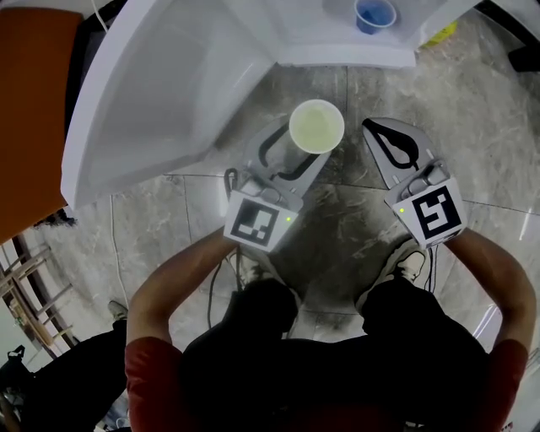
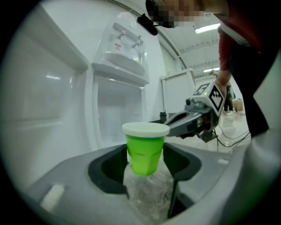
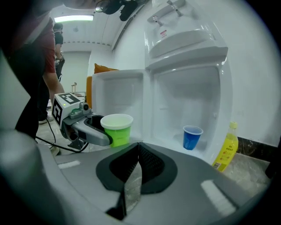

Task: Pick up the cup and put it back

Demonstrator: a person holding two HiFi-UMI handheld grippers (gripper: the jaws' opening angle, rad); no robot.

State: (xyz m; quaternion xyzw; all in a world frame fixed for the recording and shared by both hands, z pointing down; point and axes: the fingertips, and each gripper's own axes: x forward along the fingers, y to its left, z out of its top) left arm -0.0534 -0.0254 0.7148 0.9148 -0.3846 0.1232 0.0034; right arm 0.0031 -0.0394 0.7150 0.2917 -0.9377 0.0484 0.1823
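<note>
**Passage, head view**
- 12 o'clock: the fridge compartment (image 1: 304,34) stands open. A blue cup (image 1: 375,15) occupies its right side, and there is free shelf to the cup's left.
- 9 to 11 o'clock: the fridge door (image 1: 160,93) is swung wide and walls off that flank, close beside the left tongs (image 1: 310,139).
- 1 o'clock: a yellow bottle (image 1: 440,34) sits on the floor (image 1: 346,194) just beside the fridge.
- Centre: a narrow lane runs between the green cup (image 1: 316,126), held in the left tongs, and the right tongs (image 1: 375,131), whose jaws are together.
- 3 o'clock: open floor.
- 6 o'clock: the person's legs (image 1: 253,312).
</note>
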